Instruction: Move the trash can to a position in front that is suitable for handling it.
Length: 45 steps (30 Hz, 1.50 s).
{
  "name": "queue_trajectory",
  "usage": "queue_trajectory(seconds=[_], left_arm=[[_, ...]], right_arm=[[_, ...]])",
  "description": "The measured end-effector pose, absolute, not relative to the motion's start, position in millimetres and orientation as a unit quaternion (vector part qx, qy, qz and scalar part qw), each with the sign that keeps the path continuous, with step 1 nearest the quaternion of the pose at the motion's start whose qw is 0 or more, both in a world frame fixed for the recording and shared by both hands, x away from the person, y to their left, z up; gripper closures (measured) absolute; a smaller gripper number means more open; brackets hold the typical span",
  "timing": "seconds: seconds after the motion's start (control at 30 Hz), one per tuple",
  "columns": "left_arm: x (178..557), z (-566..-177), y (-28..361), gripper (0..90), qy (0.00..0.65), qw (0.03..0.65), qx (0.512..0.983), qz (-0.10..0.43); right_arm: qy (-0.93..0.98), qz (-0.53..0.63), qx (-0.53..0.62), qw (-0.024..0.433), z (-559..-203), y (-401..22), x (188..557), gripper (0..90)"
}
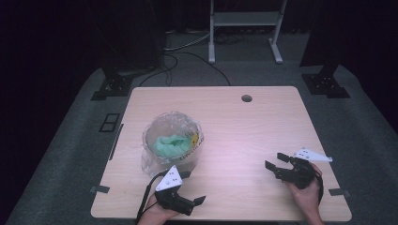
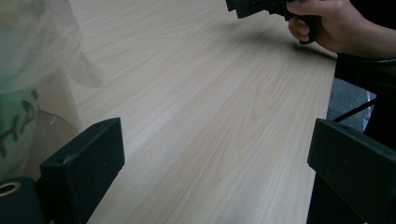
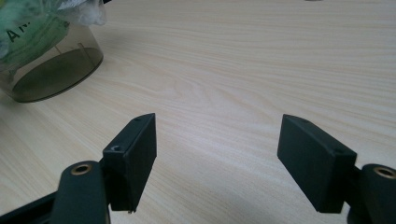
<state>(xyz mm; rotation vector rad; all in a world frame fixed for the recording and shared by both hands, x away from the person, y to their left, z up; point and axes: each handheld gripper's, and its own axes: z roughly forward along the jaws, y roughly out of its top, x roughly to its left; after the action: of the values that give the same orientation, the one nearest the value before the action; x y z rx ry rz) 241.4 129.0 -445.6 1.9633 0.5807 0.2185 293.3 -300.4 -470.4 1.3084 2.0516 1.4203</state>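
A small clear bin (image 1: 172,143) lined with a crinkled clear plastic bag stands on the left half of the wooden table (image 1: 263,122); green material lies inside it. My left gripper (image 1: 193,188) is at the front edge just below the bin, jaws open and pointing right. In the left gripper view, the left gripper (image 2: 217,140) is wide open over bare wood, with the bin (image 2: 21,121) at its left. My right gripper (image 1: 276,161) rests at the front right, open, pointing left toward the bin. In the right gripper view, the right gripper (image 3: 217,130) holds nothing, and the bin (image 3: 51,65) sits far off at upper left.
A round cable hole (image 1: 246,98) is near the table's far edge. Bare wood lies between the two grippers. A white metal stand (image 1: 244,21) and cables are on the floor beyond the table. The person's other hand (image 2: 327,28) shows in the left gripper view.
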Motion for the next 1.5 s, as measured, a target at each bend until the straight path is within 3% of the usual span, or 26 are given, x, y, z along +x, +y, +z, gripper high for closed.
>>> queue_trajectory(seconds=[0.37,1.13,1.5], left_arm=[[258,-440,142,3.9,0.241,0.519,0.814,0.096],[324,-439,129,3.9,0.236,0.497,0.828,0.104],[323,-441,116,3.2,0.229,0.499,0.832,0.074]], right_arm=[[0.716,0.500,0.460,0.161,-470,-301,293,27.6],[0.718,0.496,0.461,0.157,-472,-303,295,27.6],[0.718,0.497,0.463,0.155,-473,-304,296,27.6]])
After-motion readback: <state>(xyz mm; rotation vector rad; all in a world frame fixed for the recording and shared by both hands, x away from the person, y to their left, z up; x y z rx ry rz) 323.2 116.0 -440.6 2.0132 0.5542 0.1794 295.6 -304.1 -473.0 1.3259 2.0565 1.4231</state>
